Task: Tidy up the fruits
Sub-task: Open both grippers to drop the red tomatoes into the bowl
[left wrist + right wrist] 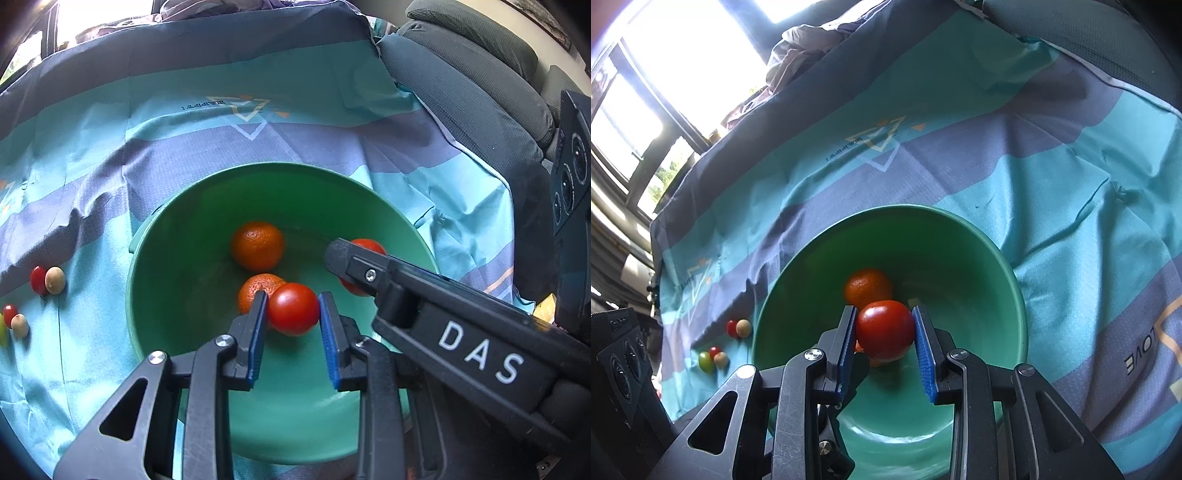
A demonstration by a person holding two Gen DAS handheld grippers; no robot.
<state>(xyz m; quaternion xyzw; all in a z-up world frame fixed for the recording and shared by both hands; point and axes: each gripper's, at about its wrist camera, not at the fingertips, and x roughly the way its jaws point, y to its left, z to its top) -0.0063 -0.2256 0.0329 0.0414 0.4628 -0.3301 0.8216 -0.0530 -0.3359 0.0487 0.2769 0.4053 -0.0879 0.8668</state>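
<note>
A cloth (110,177) with teal and grey-blue stripes covers the surface, bright windows (683,55) behind it and a grey cushion (472,74) at one side. On the cloth stands a green bowl (166,258).

Each pair of tongs is clenched on a red tomato over the bowl. The left gripper (293,310) grasps one tomato (293,308) between its blue pads, and the right gripper (885,326) grasps a second tomato (885,328) in the same way.

Beyond the left tips lie two oranges in the bowl: one orange (258,245) further away, another orange (256,290) just behind the held tomato, touching it. The left view shows both; the right view shows clearly only one, beyond its tips.

To the left of both tongs, outside the bowl, small fruits lie on the cloth. The right view counts five: two small red ones (731,328), two beige balls (744,328) and one green one (706,361). In the left view the green one is almost cut off by the edge.

The left view also shows the right gripper from the side, with the letters DAS on its black body
</note>
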